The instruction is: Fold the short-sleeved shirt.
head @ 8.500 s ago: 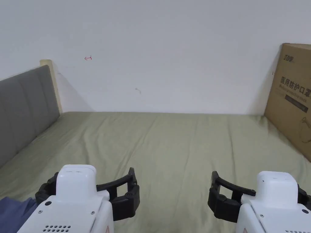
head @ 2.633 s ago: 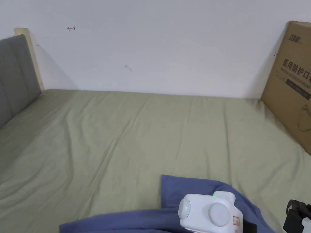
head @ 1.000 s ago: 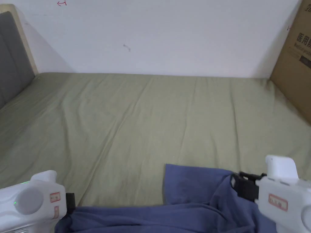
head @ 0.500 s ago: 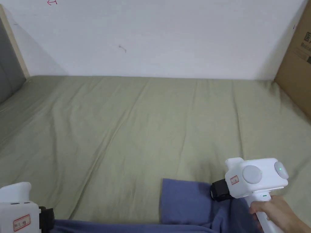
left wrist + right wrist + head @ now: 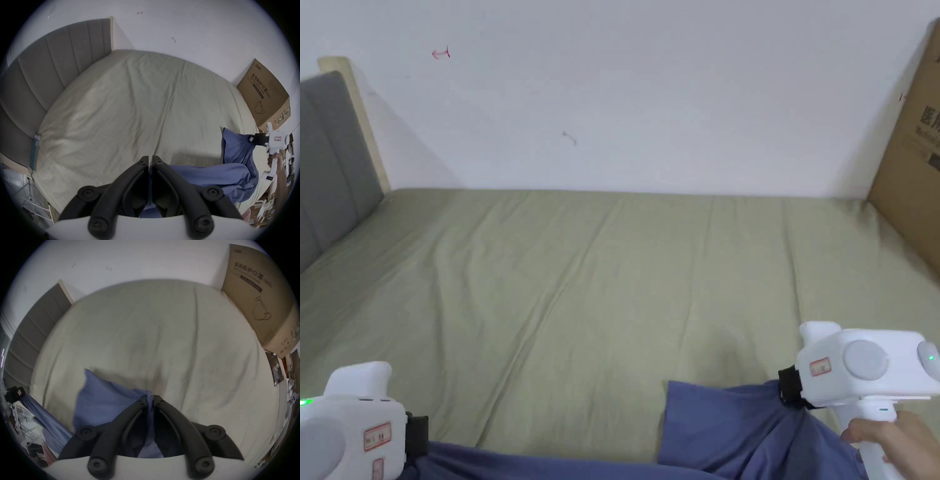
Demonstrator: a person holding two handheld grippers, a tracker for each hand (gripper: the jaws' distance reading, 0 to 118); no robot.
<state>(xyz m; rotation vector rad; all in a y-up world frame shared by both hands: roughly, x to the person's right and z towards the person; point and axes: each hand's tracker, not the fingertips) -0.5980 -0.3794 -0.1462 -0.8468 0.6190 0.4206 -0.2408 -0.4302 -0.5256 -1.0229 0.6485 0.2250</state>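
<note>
Head view: two hand-held grippers, left [image 5: 417, 434] and right [image 5: 789, 386], each clamped on one blue cloth short-sleeved shirt [image 5: 731, 431] over olive-sheeted bed [image 5: 625, 281].

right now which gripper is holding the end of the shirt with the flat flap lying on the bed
The right gripper: a flat flap of the blue shirt spreads on the bed beside it. The left gripper holds a bunched strip.

- The left gripper [image 5: 150, 158] is sitting low at the person's left, its jaws pressed together, pinching blue cloth.
- The right gripper [image 5: 150, 398] is clamping cloth too, jaws pointing left.
- A hand [image 5: 894, 437] is gripping its white handle from below.
</note>
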